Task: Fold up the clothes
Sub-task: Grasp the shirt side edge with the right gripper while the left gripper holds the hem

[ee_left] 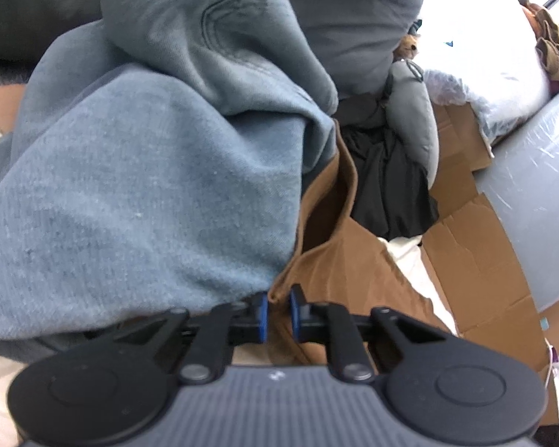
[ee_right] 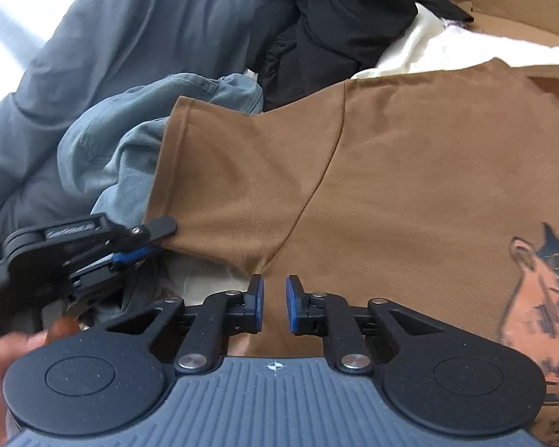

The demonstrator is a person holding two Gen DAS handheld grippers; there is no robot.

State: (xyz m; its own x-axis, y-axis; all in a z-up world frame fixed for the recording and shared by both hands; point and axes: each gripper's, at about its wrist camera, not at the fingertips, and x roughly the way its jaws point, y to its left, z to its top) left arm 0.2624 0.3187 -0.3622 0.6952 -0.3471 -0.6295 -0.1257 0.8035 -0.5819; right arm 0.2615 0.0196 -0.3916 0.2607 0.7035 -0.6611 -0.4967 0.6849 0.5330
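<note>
A brown T-shirt (ee_right: 410,171) is spread over most of the right wrist view, from the centre to the right edge, with a printed figure (ee_right: 540,298) at the lower right and one short sleeve (ee_right: 220,171) reaching toward the centre left. A heap of blue-grey garments (ee_left: 138,171) fills the left and centre of the left wrist view and is seen again at the upper left of the right wrist view. Black clothing (ee_left: 387,178) lies right of centre in the left wrist view, with flattened cardboard (ee_left: 477,253) beyond it toward the lower right.

The left gripper (ee_left: 278,311) is seen at the bottom centre of its own view, its jaws drawn narrow with a brown fabric edge pinched between the blue pads (ee_left: 263,314); in the right wrist view it appears at the left edge, at the sleeve's lower corner.

The right gripper (ee_right: 274,305) is placed at the bottom centre, at the shirt's underarm. Its jaws are narrow; a slim gap shows between the pads, and whether fabric is gripped cannot be told.
</note>
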